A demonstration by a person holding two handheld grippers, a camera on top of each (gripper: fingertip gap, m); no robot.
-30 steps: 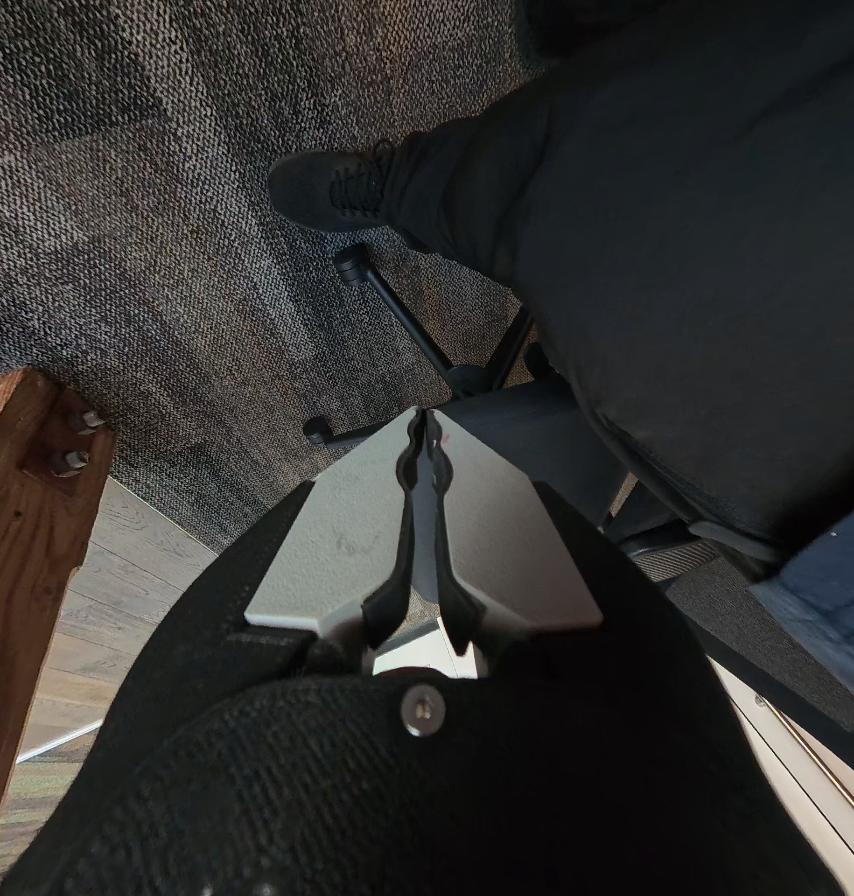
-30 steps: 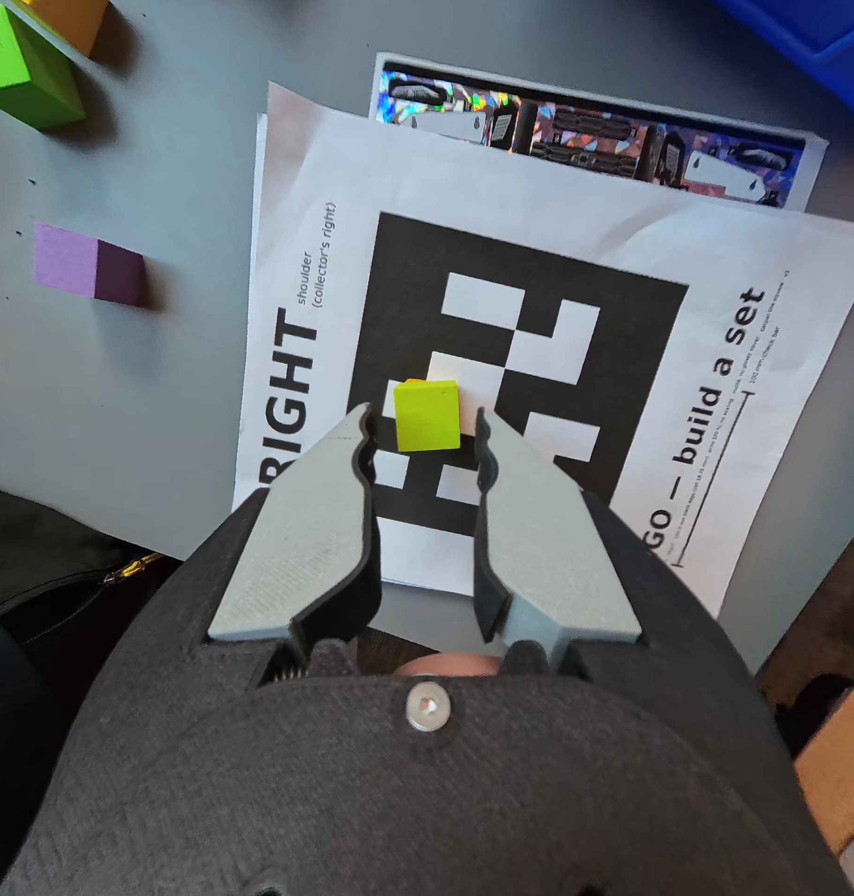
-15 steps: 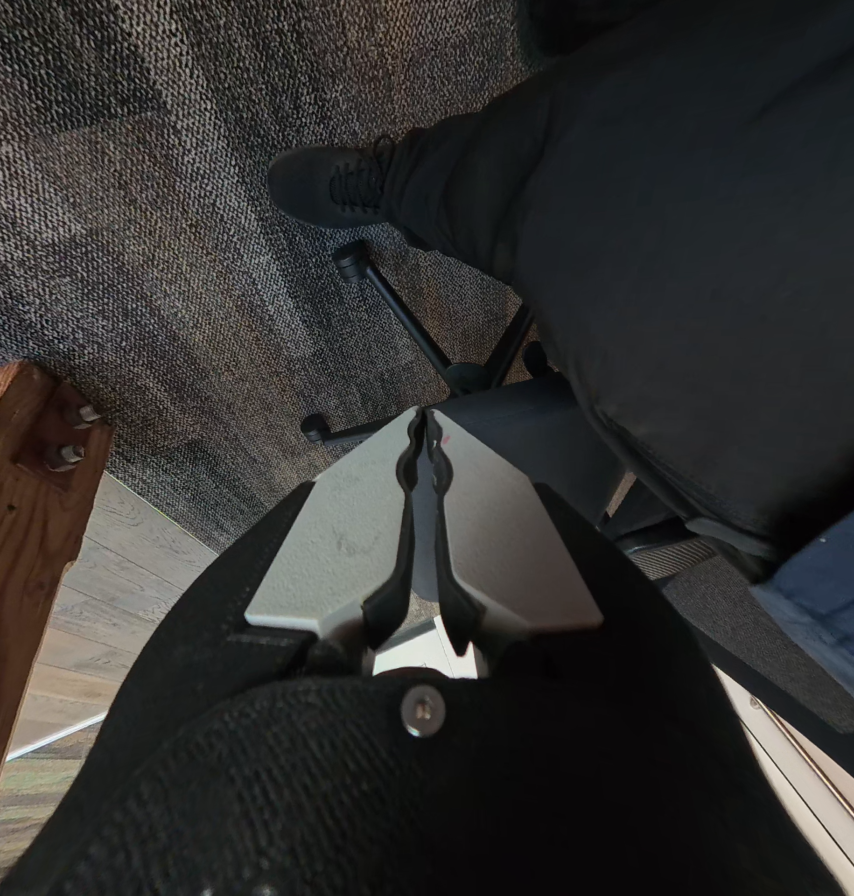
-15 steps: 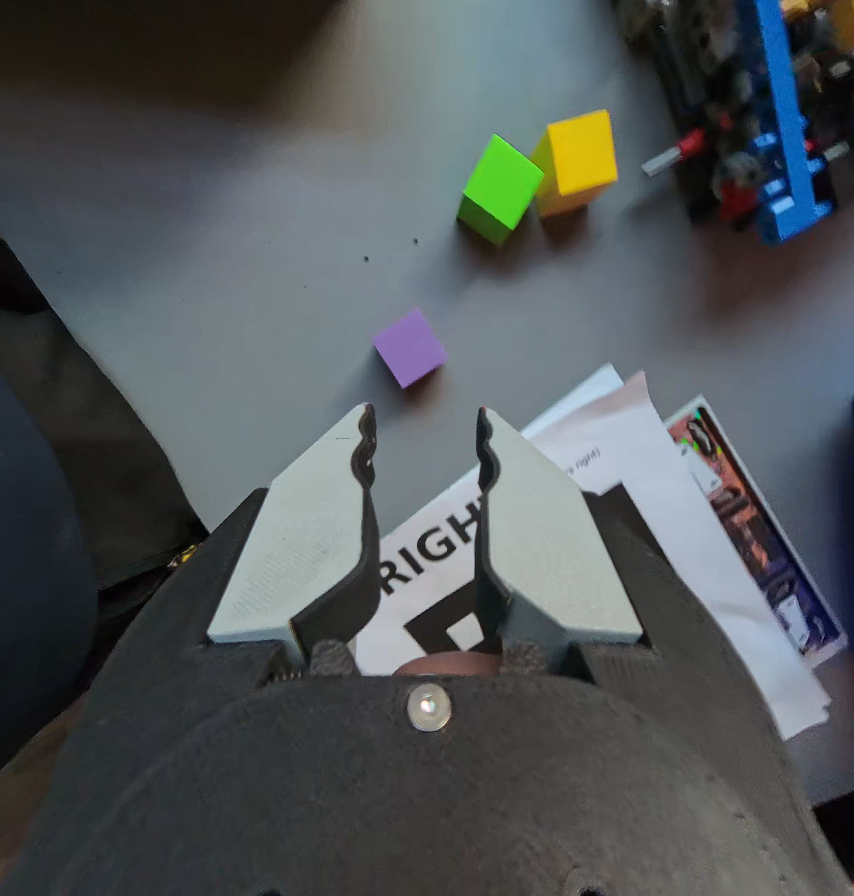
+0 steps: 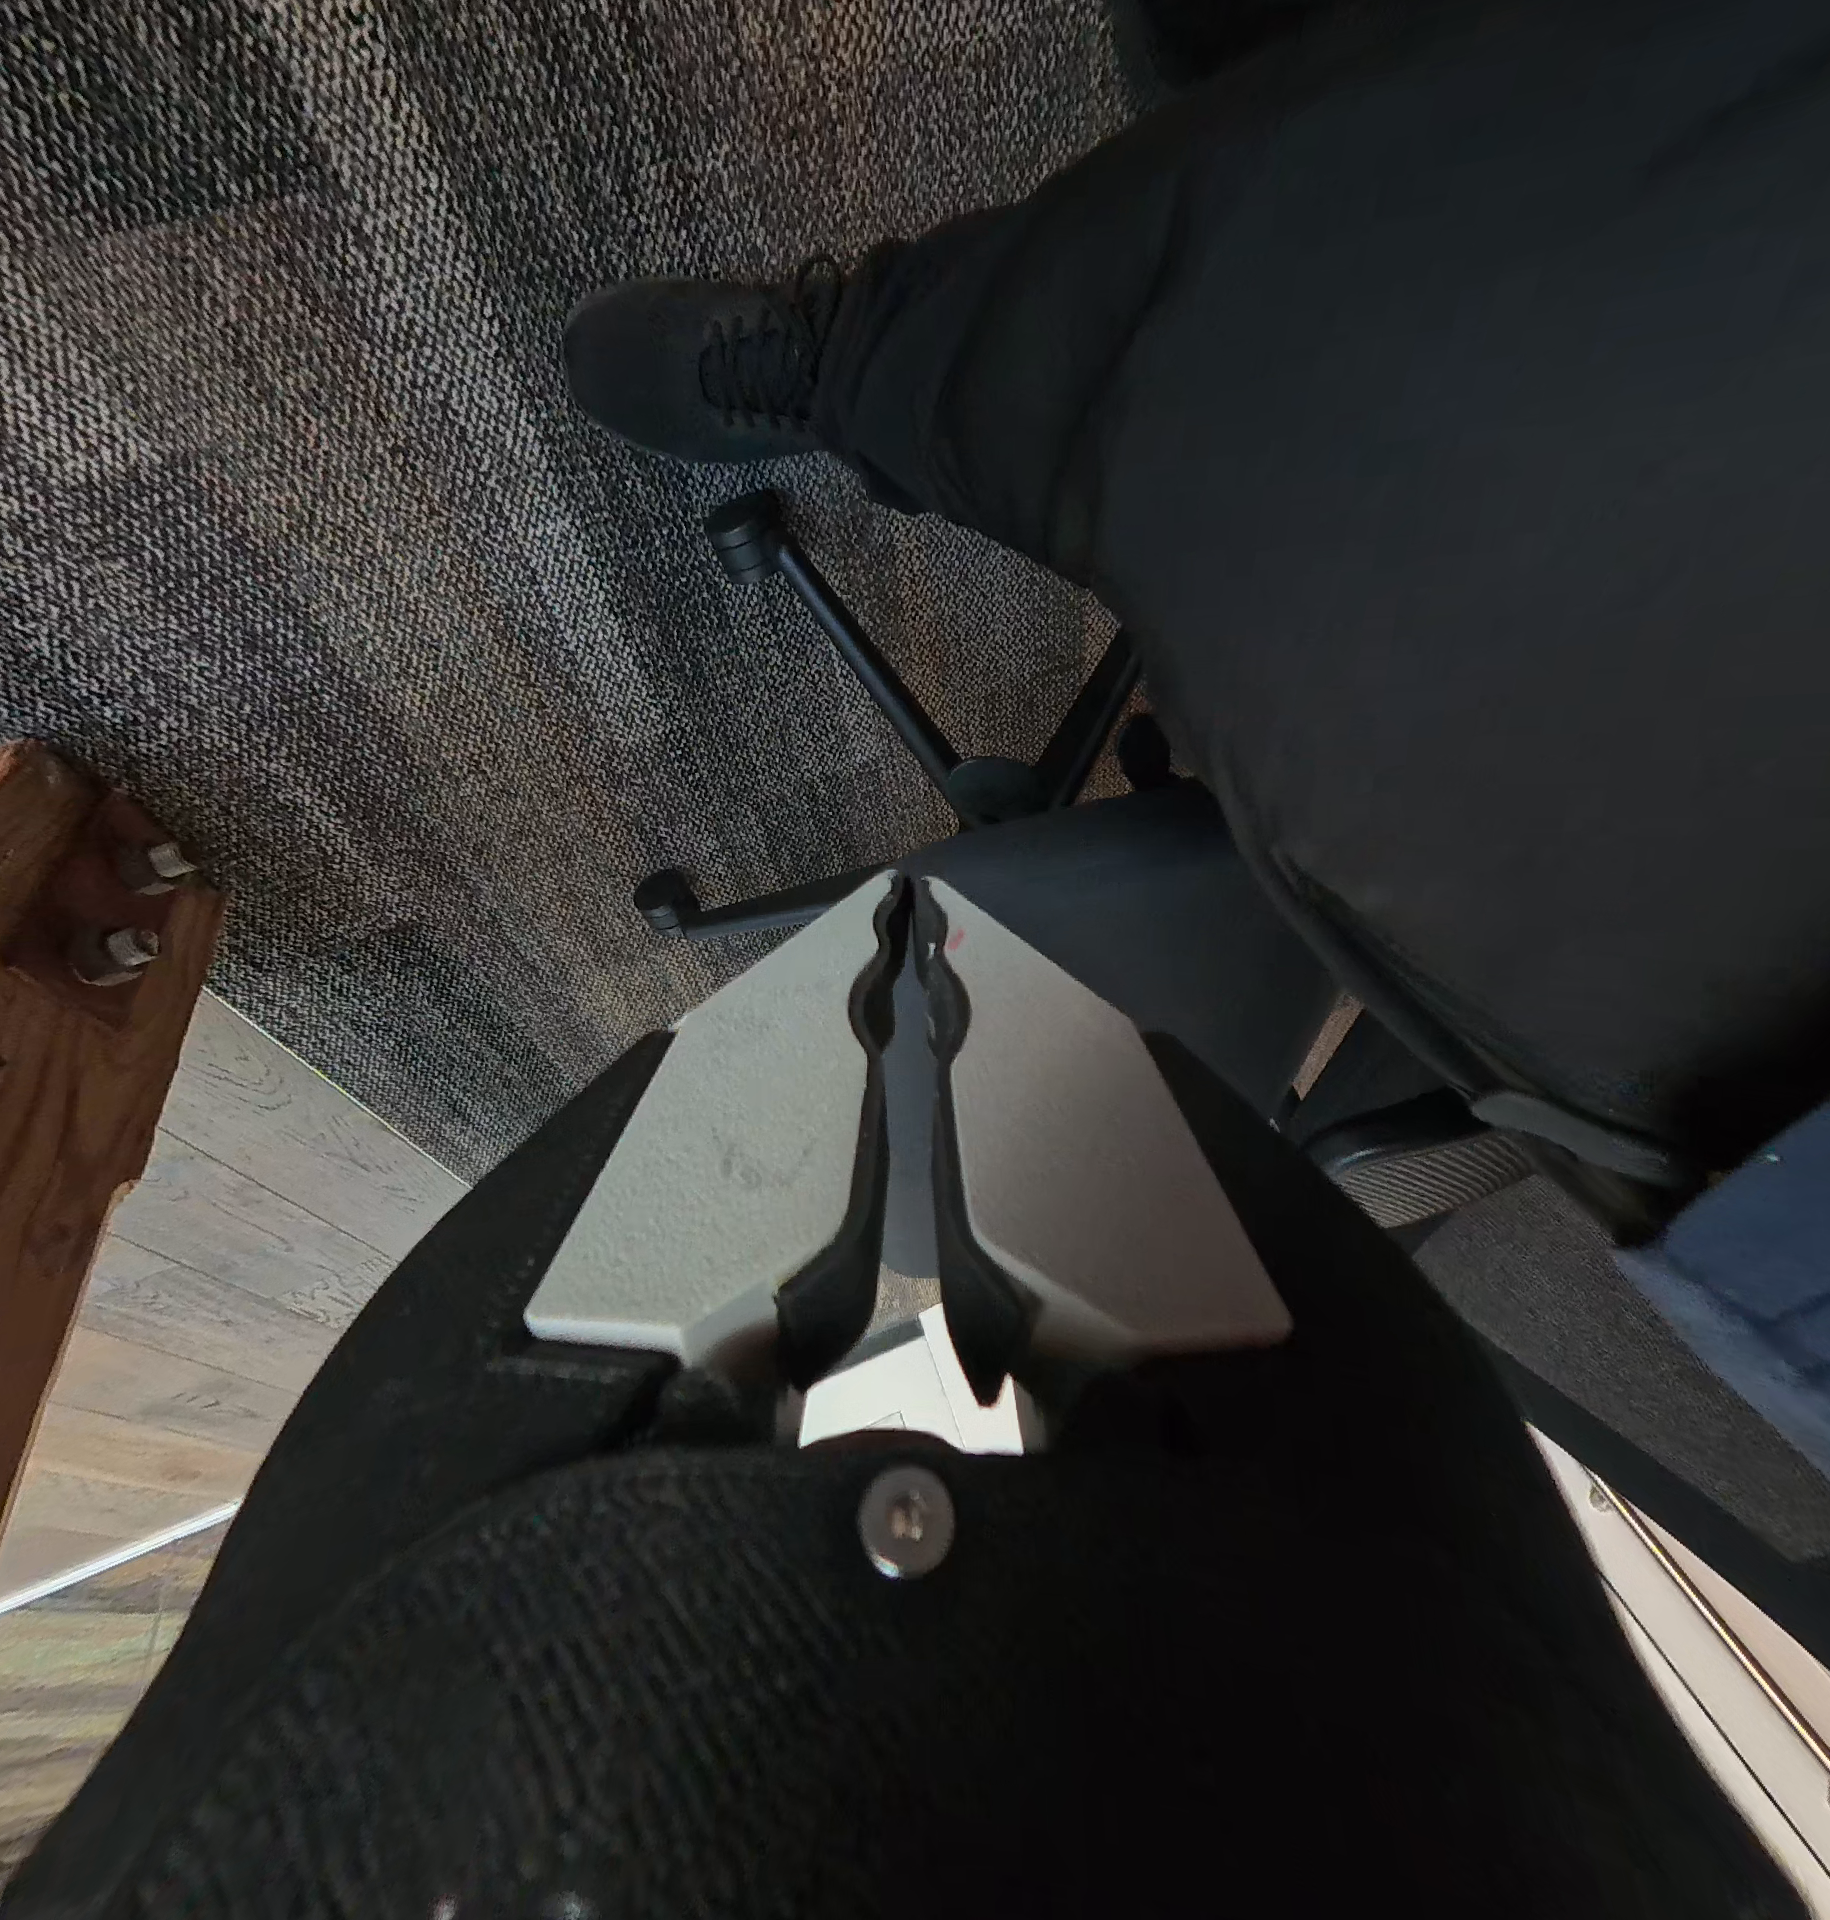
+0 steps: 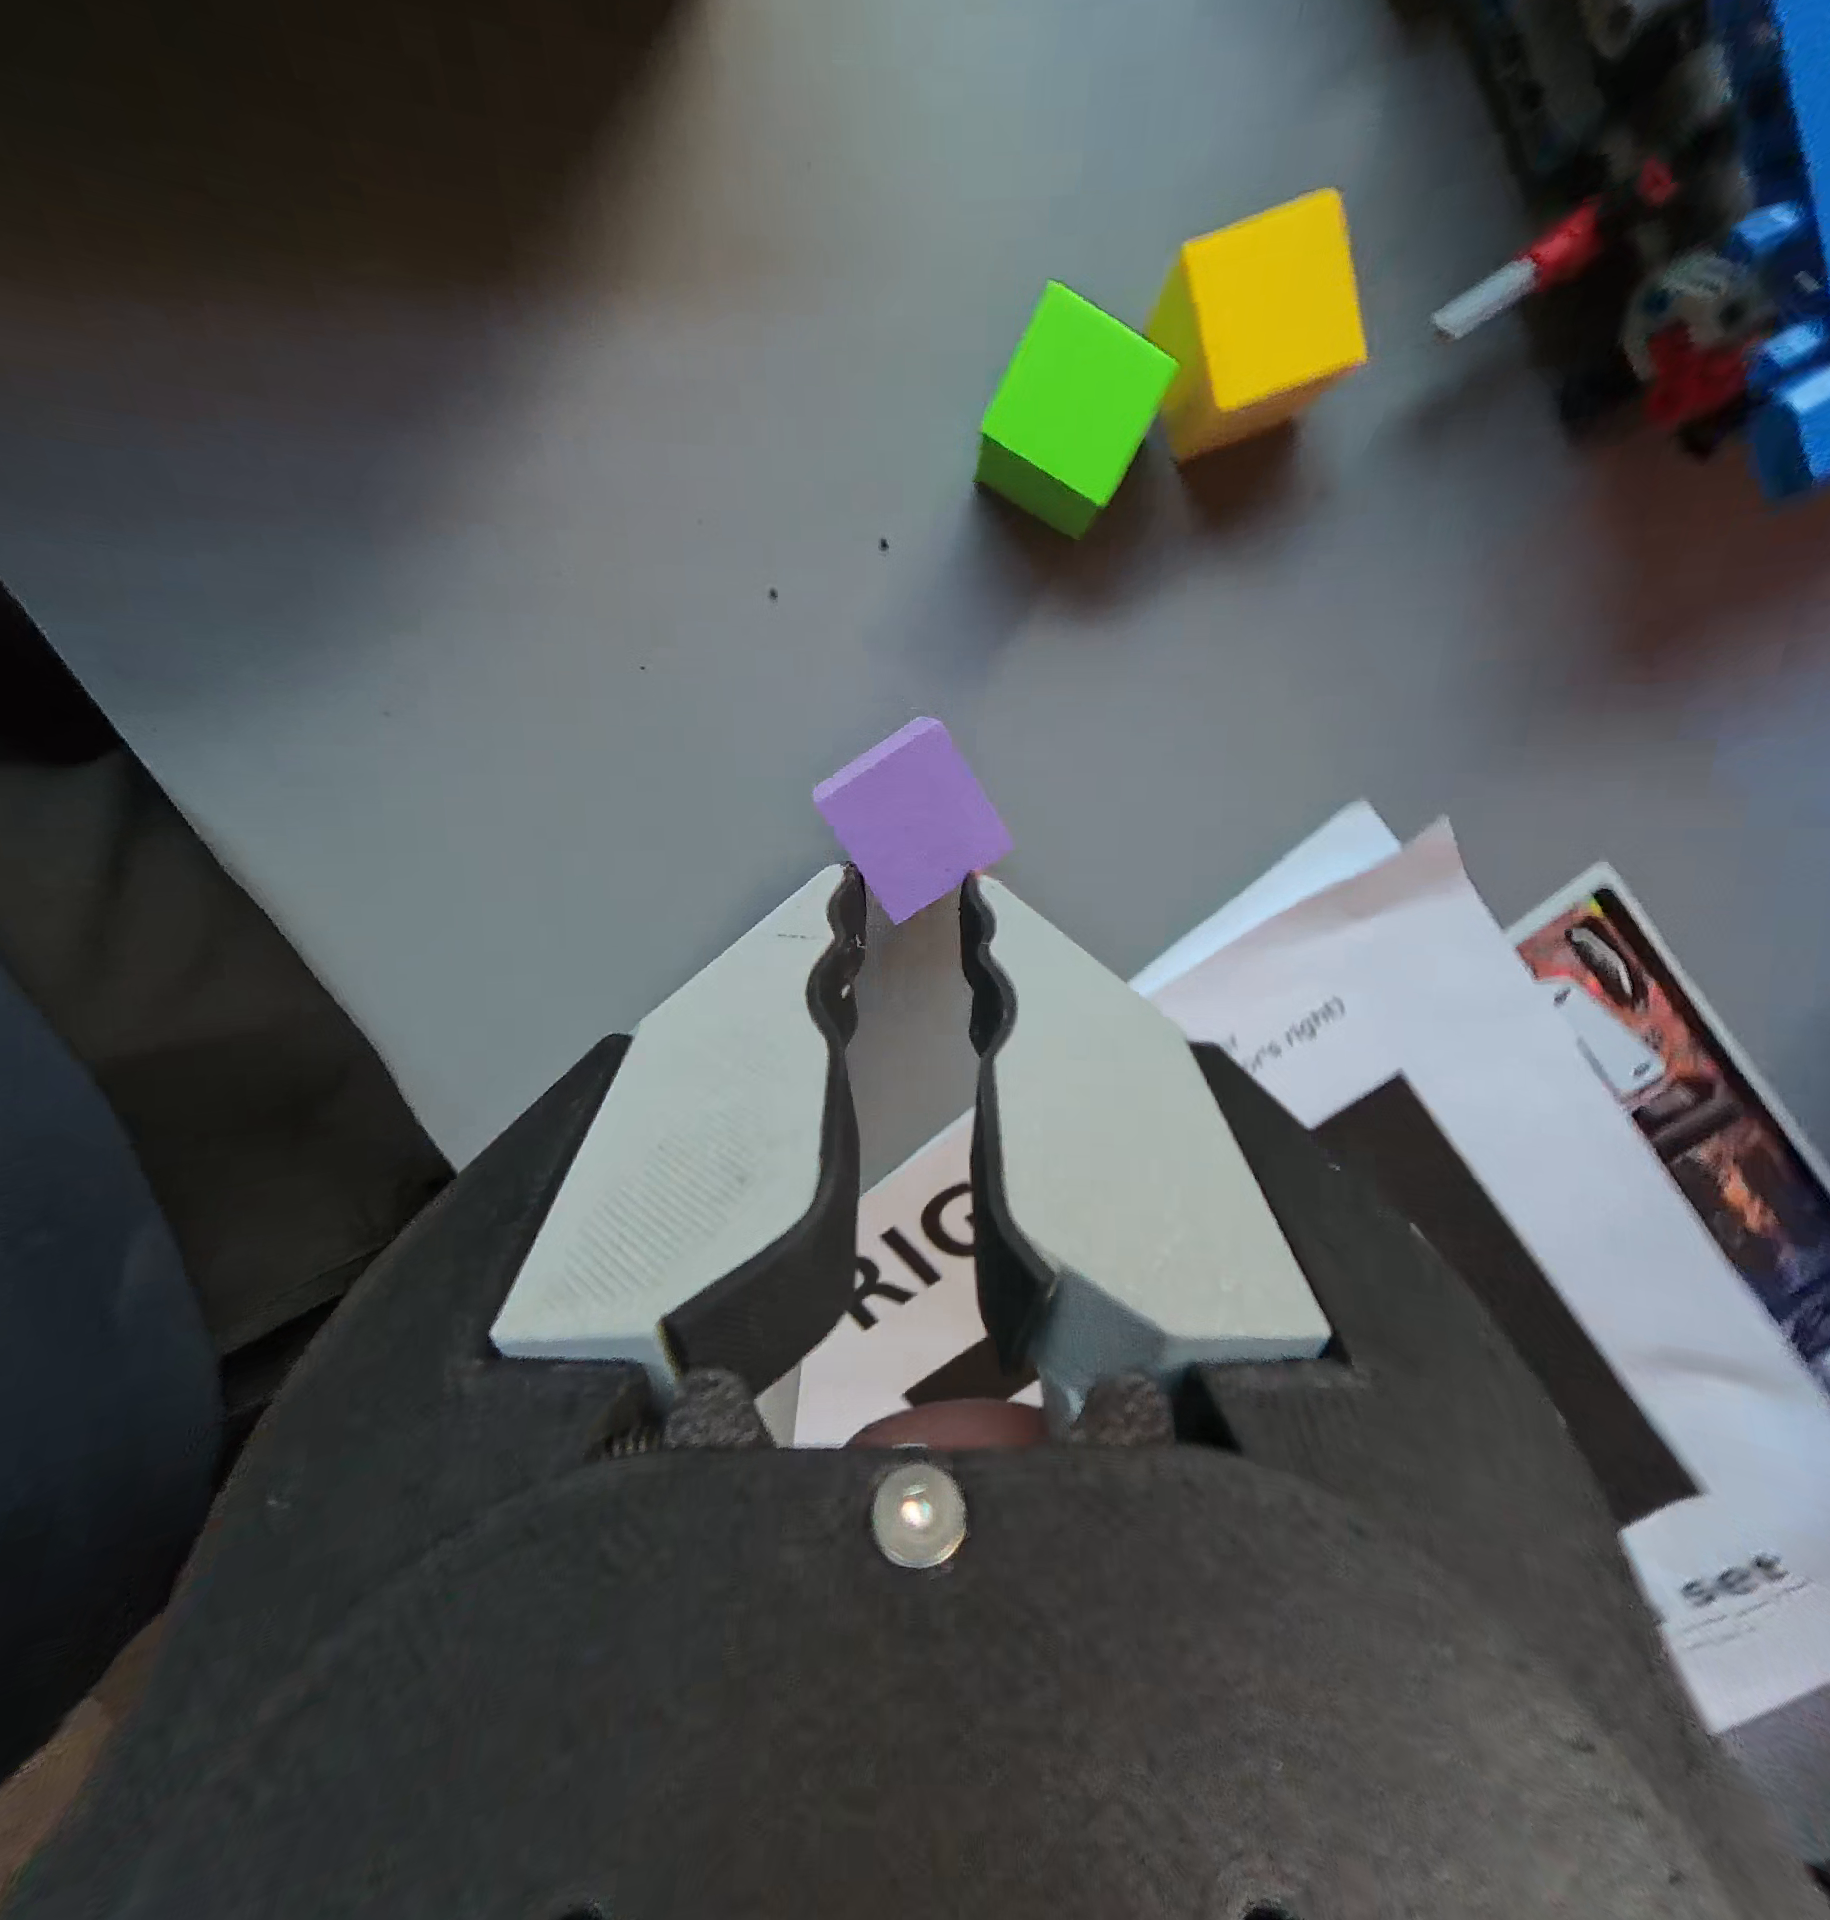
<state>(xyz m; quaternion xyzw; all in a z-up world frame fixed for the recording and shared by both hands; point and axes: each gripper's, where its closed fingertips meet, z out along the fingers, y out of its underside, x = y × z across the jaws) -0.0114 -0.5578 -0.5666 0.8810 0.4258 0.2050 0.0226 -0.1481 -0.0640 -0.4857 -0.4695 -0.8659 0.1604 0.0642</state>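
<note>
Right gripper (image 6: 911, 883) now pinches purple block (image 6: 911, 816); earlier empty.

Grey table (image 6: 475, 436), green block (image 6: 1072, 410), yellow block (image 6: 1269, 312), printed papers (image 6: 1430, 1039), carpeted floor (image 5: 319, 468)

Blue frame (image 6: 1825, 239) (blurred) cut off.

Two blocks (image 6: 1171, 353) side by side beyond small block (image 6: 911, 816); papers (image 6: 1430, 1091) right.
</note>
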